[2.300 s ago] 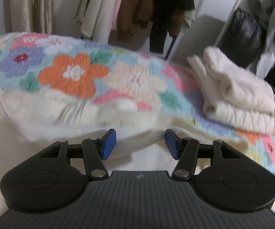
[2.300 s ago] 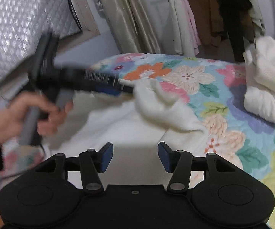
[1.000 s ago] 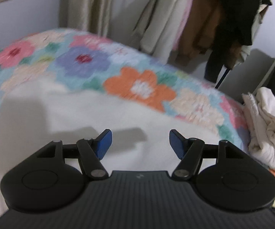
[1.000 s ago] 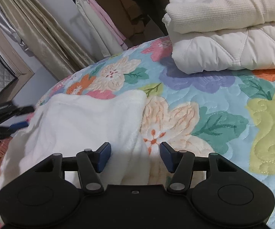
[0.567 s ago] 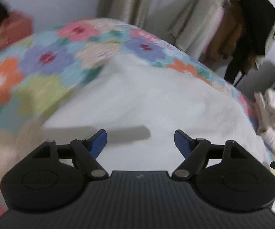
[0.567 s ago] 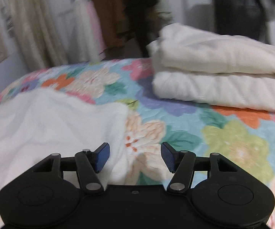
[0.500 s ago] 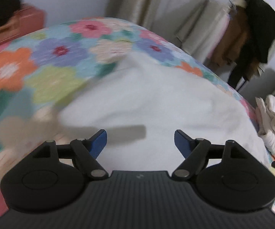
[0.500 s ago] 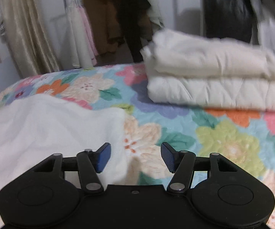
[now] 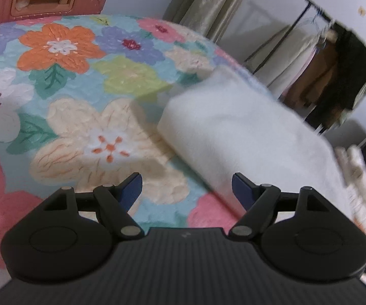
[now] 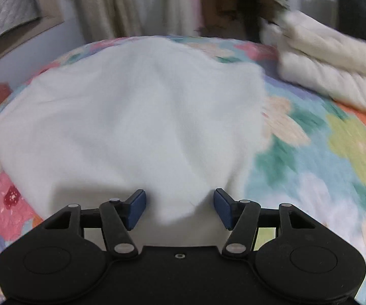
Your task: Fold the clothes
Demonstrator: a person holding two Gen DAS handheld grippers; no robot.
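Note:
A white fleecy garment lies folded on the flowered quilt. In the left wrist view it runs from the middle to the right, its left edge over the quilt. My left gripper is open and empty, above the quilt just left of the garment's edge. My right gripper is open and empty, its jaws either side of the garment's near corner, not closed on it.
A stack of folded cream clothes sits at the far right of the bed, and shows blurred in the left wrist view. A pink suitcase stands beyond the bed. A clothes rack and curtains stand behind.
Both grippers stayed open. The left view swung left, so the garment now sits to the right. The right gripper swung left and came over the garment's near corner.

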